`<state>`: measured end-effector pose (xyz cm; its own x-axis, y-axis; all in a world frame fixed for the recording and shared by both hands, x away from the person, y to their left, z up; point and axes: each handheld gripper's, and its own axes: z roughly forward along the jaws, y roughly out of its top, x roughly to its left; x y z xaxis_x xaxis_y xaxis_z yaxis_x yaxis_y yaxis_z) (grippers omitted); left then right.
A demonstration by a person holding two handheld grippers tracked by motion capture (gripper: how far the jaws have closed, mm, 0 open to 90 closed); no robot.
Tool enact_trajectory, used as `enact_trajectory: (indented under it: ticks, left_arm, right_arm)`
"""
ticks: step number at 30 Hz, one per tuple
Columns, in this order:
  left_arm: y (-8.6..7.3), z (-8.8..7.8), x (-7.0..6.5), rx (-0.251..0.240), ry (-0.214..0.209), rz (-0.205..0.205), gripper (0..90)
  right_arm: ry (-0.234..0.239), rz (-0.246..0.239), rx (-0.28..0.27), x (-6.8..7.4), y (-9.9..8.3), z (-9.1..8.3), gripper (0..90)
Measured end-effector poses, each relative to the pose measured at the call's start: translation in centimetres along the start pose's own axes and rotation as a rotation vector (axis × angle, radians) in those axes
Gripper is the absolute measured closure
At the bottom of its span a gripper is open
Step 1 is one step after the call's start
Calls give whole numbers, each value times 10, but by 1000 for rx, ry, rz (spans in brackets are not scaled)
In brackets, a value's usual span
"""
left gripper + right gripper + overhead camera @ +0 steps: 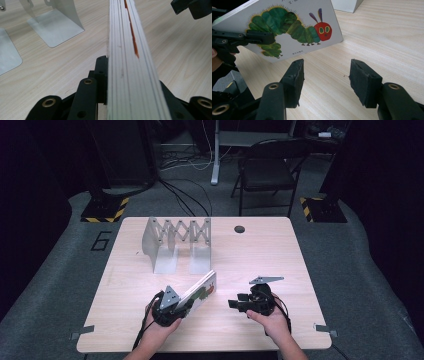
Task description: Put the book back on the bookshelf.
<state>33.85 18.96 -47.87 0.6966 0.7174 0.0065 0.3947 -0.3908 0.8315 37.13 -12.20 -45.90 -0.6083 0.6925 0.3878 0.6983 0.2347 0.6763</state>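
Dark curtains and grey floor ring a pale wooden worktop (280,250), with a folding chair (267,170) standing behind it. Up at the far side sits a metal expanding book rack (177,240), its flat silver feet resting on the wood.

Down front, the left gripper (187,306) has the picture book (200,290) clamped by one end, jaws pressed tight on both covers. The book stands on edge, tilted up off the wood and slanting away toward the rack, front cover facing the right hand. From the left gripper view we look straight down the stacked white board pages (130,62), black jaws hugging either side. From the right gripper view the cover is plain: a green caterpillar with a red face on white (294,27), the left gripper's jaw lying across its body.

The right gripper (234,304) sits just beside the book, pointing at it, jaws standing roughly half open with nothing between them, bare wood showing in the gap. The book's lower corner hangs just ahead of those jaws, not touching.
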Motion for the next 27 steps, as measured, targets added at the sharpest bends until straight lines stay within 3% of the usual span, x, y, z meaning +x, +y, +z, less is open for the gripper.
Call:
enact_trajectory:
  ticks: [8,16,27]
  left_arm:
    - [1,0,0,8,-12,-8,755]
    - [2,-1,-5,11,1,15,757]
    - [9,-6,-7,30,-9,-1,759]
  right_arm:
    - [0,15,2,-2,-1,0,451]
    - [-3,18,0,-3,-1,-1,451]
    - [4,18,0,-3,1,1,451]
